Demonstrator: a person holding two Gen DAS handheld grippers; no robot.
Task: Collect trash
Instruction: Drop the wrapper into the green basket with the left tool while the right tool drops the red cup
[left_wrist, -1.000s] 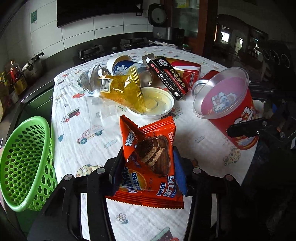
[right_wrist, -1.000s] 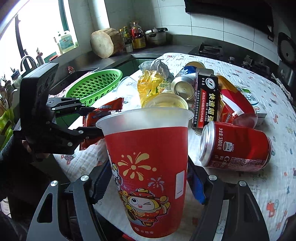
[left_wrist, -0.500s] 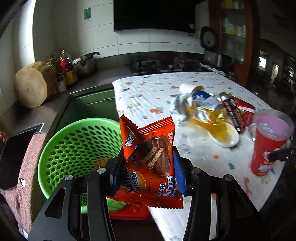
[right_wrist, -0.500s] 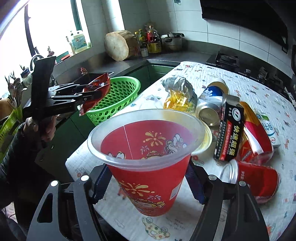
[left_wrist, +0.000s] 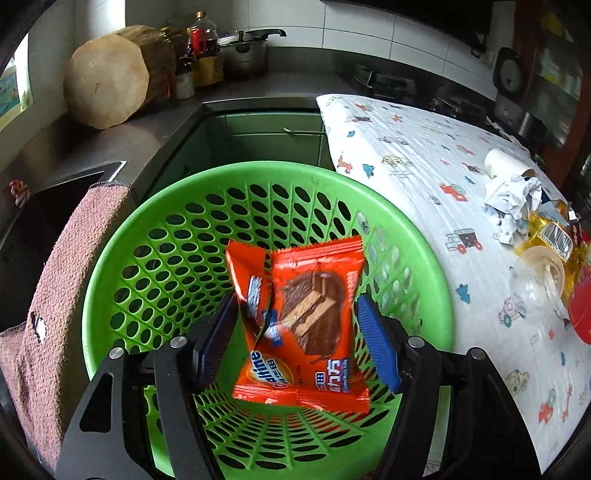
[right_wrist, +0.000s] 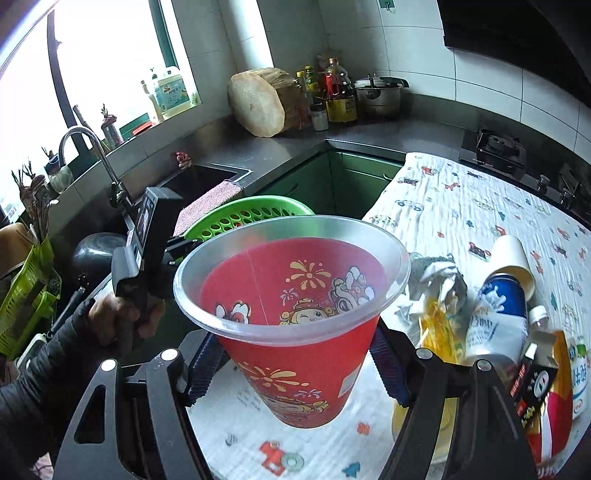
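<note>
The table (left_wrist: 424, 177), draped in a white cloth printed with small vehicles, fills the right of both views; the remaining litter lies in a cluster on it: crumpled paper (right_wrist: 436, 280), a yellow wrapper (right_wrist: 437, 325), a blue-and-white can (right_wrist: 498, 314) and a black carton (right_wrist: 535, 380). The green perforated basket (left_wrist: 155, 258) stands just beside the table edge, below the left gripper (left_wrist: 295, 339). Left gripper: blue pads (left_wrist: 375, 343) spreading apart, a gap visible on either side of the orange wafer-biscuit wrapper (left_wrist: 299, 325), which lies between them over the basket's interior; whether it touches the basket floor cannot be told. Right gripper (right_wrist: 295, 363): pads clamped on the lower wall of the red plastic cup (right_wrist: 291, 332), which is held upright-tilted above the table, mouth toward the camera. In the right wrist view, a hand (right_wrist: 122, 314) in a dark sleeve grips the left tool's handle near the basket.
</note>
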